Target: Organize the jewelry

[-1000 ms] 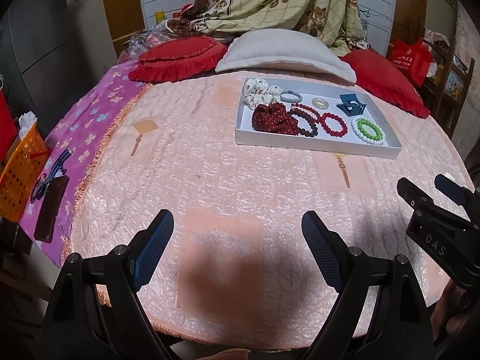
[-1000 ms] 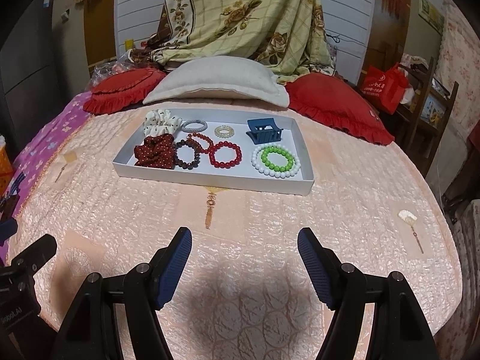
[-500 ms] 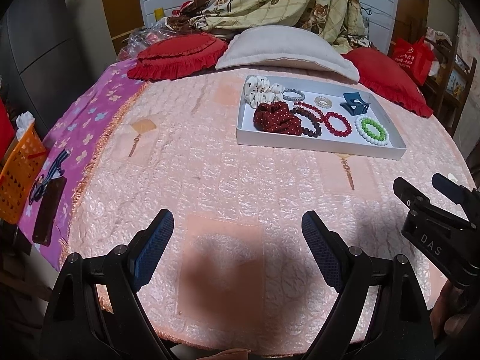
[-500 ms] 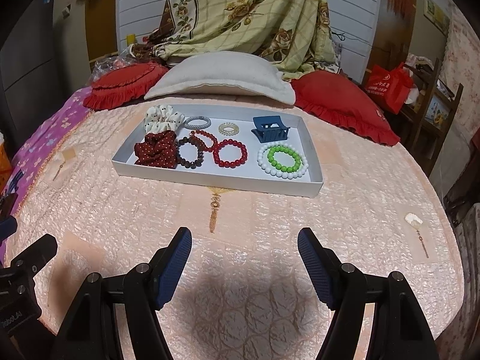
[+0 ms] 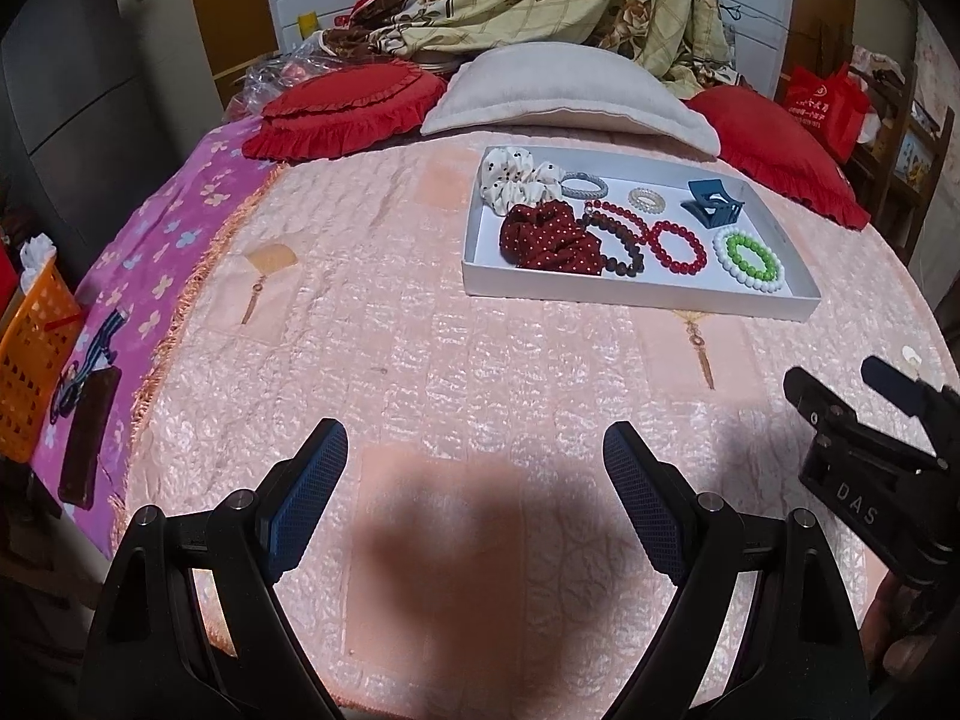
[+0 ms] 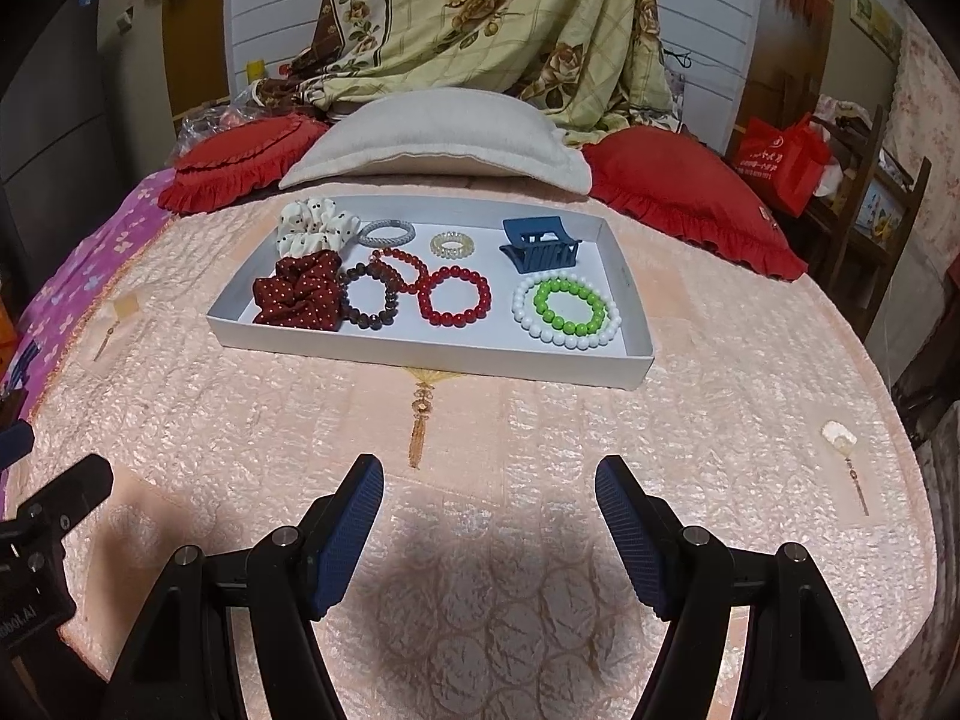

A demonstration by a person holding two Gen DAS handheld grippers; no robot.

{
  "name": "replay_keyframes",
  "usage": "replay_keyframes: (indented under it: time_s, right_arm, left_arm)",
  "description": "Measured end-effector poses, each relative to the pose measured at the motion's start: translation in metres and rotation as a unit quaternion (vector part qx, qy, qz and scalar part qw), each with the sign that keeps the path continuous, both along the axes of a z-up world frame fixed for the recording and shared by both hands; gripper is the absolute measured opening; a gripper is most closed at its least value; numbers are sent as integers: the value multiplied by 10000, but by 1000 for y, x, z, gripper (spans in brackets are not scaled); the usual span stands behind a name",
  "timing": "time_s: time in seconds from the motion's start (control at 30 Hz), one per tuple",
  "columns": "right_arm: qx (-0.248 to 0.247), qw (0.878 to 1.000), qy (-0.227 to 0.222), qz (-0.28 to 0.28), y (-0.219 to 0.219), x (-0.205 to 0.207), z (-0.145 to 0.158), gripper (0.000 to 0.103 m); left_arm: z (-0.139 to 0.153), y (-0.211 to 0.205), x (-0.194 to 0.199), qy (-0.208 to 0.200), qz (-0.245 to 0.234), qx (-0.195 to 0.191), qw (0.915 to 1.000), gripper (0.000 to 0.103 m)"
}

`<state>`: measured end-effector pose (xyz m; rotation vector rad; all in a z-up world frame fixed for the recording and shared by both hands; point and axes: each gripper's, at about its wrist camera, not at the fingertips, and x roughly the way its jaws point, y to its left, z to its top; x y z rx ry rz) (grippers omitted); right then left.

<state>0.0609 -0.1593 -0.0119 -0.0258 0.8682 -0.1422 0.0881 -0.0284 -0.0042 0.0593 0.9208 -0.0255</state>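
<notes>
A shallow white tray (image 6: pixel 432 354) (image 5: pixel 636 297) lies on the pink quilted bed beyond both grippers. In it are a white dotted scrunchie (image 6: pixel 315 231), a dark red dotted scrunchie (image 6: pixel 297 297), a brown bead bracelet (image 6: pixel 369 297), a red bead bracelet (image 6: pixel 454 295), a green and white bead bracelet (image 6: pixel 566 311), a blue hair claw (image 6: pixel 539 243), a grey hair tie (image 6: pixel 387 233) and a pale coil tie (image 6: pixel 451 245). My right gripper (image 6: pixel 489 531) stands open over the quilt, well short of the tray. My left gripper (image 5: pixel 474 501) is open and empty too, left of the tray.
Two red cushions (image 6: pixel 243 159) (image 6: pixel 684 192) and a grey pillow (image 6: pixel 438 141) lie behind the tray under a floral blanket (image 6: pixel 480 24). An orange basket (image 5: pixel 33 354) stands off the bed's left side. The right gripper's body (image 5: pixel 870 468) shows at the left view's right edge.
Both views have edged slightly toward the tray, so it sits a little lower and larger in frame. Jaws on both grippers stay as wide as before.
</notes>
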Motion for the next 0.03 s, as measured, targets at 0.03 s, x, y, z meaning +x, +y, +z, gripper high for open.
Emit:
replay_keyframes:
  time_s: [0.03]
  right_arm:
    - [14,10000,21,-10,-1,1,-2,71]
  left_arm:
    - [-1,0,1,9,10,-3,10000,87]
